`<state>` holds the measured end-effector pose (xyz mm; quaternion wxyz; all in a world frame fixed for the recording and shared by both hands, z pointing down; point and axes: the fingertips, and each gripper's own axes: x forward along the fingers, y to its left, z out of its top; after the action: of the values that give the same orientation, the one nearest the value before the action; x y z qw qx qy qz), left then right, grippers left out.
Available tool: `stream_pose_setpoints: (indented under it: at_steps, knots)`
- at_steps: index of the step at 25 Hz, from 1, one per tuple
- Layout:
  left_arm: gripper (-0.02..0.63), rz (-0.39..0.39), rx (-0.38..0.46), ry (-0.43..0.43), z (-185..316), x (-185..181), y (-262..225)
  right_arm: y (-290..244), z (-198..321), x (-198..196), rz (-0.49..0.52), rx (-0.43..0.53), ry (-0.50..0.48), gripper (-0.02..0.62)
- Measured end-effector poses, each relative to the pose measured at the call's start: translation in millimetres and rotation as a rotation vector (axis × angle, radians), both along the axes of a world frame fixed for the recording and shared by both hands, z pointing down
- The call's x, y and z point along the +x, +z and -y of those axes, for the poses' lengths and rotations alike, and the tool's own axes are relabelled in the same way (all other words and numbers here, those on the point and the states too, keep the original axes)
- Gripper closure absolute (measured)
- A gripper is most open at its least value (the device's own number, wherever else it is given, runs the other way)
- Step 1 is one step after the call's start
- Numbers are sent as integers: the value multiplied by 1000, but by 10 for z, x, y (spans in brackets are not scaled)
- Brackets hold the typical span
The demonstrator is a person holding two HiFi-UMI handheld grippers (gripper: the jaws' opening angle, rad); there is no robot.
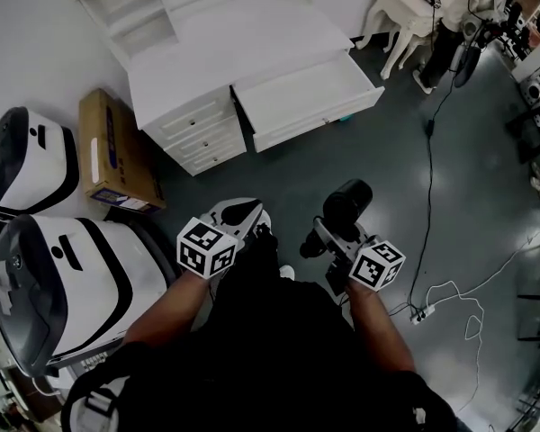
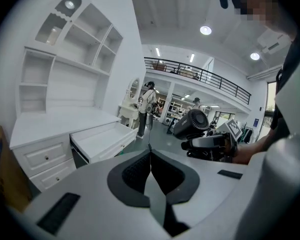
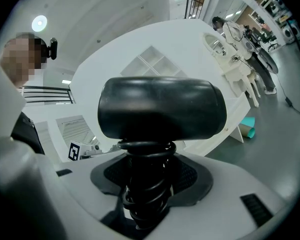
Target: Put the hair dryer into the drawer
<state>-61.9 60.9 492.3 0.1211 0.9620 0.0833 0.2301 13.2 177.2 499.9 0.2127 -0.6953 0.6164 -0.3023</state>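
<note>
Dryer (image 1: 346,207): cord-wrapped handle clamped between right gripper (image 3: 149,194) jaws, barrel crosswise above them; left gripper (image 2: 150,156) closed on nothing; open drawer (image 1: 306,97) ahead, well apart, right arm seemingly nearer.

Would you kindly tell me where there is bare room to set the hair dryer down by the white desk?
The open drawer looks bare inside, bordered by its white walls and the small drawers to its left. The desktop above is bare too. The floor is crowded at its sides: a cardboard box at left, cables at right.
</note>
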Motion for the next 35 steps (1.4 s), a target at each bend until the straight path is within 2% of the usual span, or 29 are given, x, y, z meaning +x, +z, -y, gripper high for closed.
stream_pose_setpoints:
  at_steps: [9,16,28,35]
  knots:
    - [595,-48,1,7,656,878,-166,-53,510,702,-28,-38,8,368]
    - [595,-39,-12,2,1279,1355,-134,-108,1101,1220,-32,-50,23,370]
    - [595,-25,-32,-25,2294,1736,45,-72,2164,1827,-57,-79,22,370]
    - [595,-26,-45,-67,2624,1798,71,-37,2608,1903,-52,-100,-53,370]
